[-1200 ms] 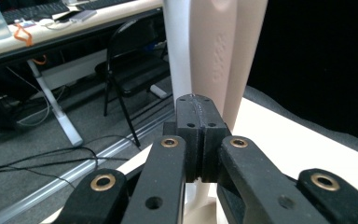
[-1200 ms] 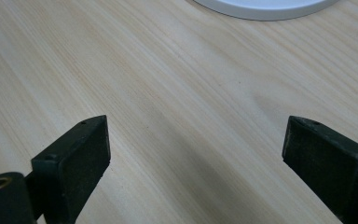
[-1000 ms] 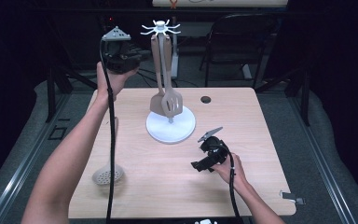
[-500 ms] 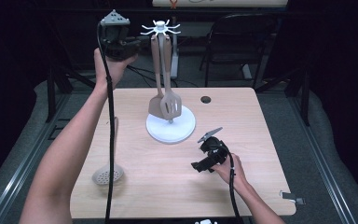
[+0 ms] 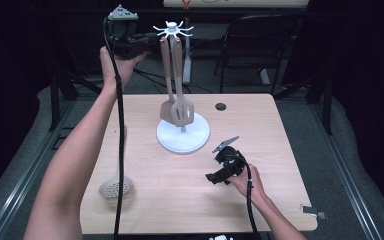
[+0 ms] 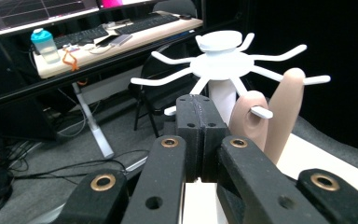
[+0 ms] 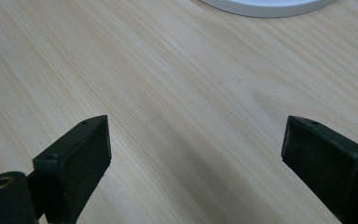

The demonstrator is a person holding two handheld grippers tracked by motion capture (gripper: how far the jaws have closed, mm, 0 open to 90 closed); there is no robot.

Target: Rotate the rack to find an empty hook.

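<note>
The left tool is rising: over the last second it has been climbing from beside the stand's pole up to the level of the white hook crown, and it is now hovering just left of that crown. Its jaws are pressed together with nothing between them, which the left gripper view makes plain, the pads meeting flat in front of the hook spokes. Two tan utensils are already hanging there, a solid turner and a slotted turner, their handle ends looped over spokes. So the left tool is probably coming away from a hang just finished, though whether it touched the nearer handle is hard to judge from this angle.

The remaining piece, a perforated skimmer, is lying on the desk near its front left corner, partly behind the person's left forearm and well apart from the stand base.

The right tool is resting low over the desk right of the base, unmoved through the second, jaws spread wide over bare wood.
</note>
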